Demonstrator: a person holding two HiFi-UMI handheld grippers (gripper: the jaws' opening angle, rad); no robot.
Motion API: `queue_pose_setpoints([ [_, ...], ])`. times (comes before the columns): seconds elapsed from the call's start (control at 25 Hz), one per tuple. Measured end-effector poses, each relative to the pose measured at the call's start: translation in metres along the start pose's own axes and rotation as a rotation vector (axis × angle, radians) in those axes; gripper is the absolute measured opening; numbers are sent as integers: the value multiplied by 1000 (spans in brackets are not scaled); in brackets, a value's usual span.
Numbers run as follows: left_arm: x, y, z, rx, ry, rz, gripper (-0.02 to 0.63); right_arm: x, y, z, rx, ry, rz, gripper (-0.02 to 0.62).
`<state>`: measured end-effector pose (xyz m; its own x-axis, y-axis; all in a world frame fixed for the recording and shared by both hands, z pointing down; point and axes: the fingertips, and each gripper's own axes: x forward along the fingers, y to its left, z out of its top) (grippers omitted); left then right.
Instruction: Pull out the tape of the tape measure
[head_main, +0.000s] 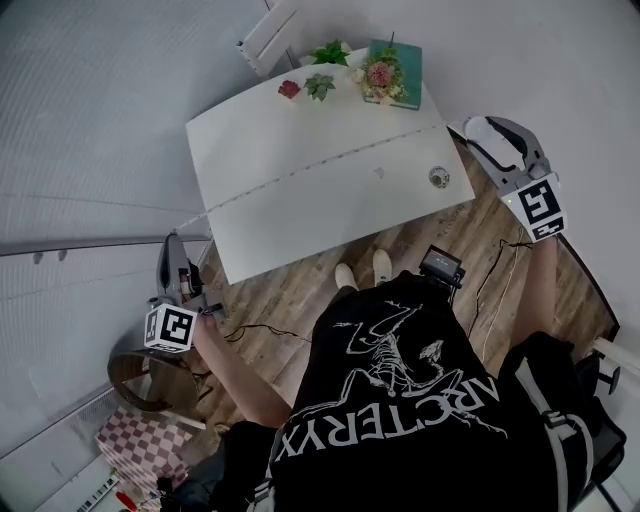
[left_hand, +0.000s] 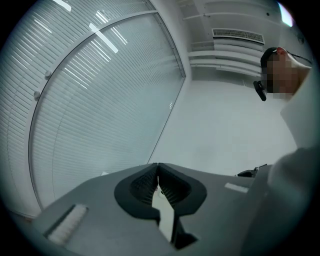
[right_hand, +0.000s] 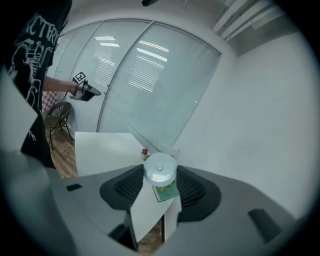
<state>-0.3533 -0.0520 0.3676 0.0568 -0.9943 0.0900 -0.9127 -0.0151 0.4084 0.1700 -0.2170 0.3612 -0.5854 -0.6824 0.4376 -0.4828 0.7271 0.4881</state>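
Black shirt reads ARC'TERYX; left hand-held gripper pinches tape; right hand-held gripper clamps tape measure

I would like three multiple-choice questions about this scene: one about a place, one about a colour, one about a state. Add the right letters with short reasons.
1. Where does the pulled-out tape run?
A. Over the white table, from one gripper to the other
B. Along the floor under a chair
C. Around the person's arm

2. What colour is the round case in the right gripper?
A. Red
B. White
C. Black

3. How do the jaws of the left gripper stand?
A. Wide apart and empty
B. Closed on a flower pot
C. Together on the end of the tape

Answers:
1 A: the head view shows the thin strip stretched above the table between both grippers.
2 B: the right gripper view shows a white case between the jaws.
3 C: the left gripper view shows the jaws meeting on a thin strip.
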Motion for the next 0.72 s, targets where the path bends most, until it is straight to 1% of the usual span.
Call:
queue_pose_setpoints([
  [0.2, 5, 7, -13, 7, 15, 22, 15, 16, 7, -16, 29, 27, 23, 218],
  [0.44, 22, 17, -34, 28, 28, 77, 15, 35, 13, -41, 106, 50, 39, 218],
  [0.56, 31, 26, -54, 28, 44, 121, 15, 48, 19, -57, 134, 79, 56, 218],
  [0.64, 37, 34, -72, 23, 72, 154, 15, 61, 26, -72, 162, 104, 75, 218],
  [0.72, 45, 44, -95, 0, 108, 187, 17, 75, 33, -91, 207, 132, 94, 218],
])
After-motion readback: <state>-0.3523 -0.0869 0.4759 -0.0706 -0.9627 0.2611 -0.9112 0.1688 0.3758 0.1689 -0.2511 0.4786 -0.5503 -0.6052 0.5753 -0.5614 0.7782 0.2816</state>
